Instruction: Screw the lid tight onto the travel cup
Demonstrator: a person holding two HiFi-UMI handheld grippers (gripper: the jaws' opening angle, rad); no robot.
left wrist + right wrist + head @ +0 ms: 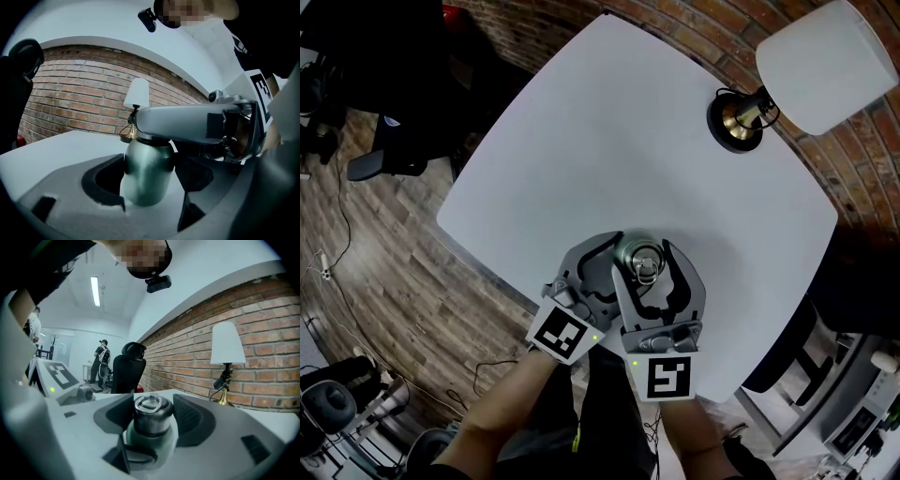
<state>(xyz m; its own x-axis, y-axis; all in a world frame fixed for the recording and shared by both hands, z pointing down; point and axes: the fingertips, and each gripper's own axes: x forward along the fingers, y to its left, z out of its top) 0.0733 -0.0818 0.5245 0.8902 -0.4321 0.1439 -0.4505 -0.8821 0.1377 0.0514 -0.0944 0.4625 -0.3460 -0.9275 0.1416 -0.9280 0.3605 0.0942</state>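
Cup (147,173): dull green metal, rounded body, narrower toward the base, upright. It sits over the white desk (628,141), close to the edge nearest the person. Can't tell if its base touches the desk. The left gripper (150,190) has its fingers pressed on both sides of the body.

Lid (151,414): dark grey metal cap with a flat steel ring lying on top. It sits on the cup's neck, level, with green body showing just under it. The right gripper (153,423) comes in level, one finger on each side of the lid, both touching it.
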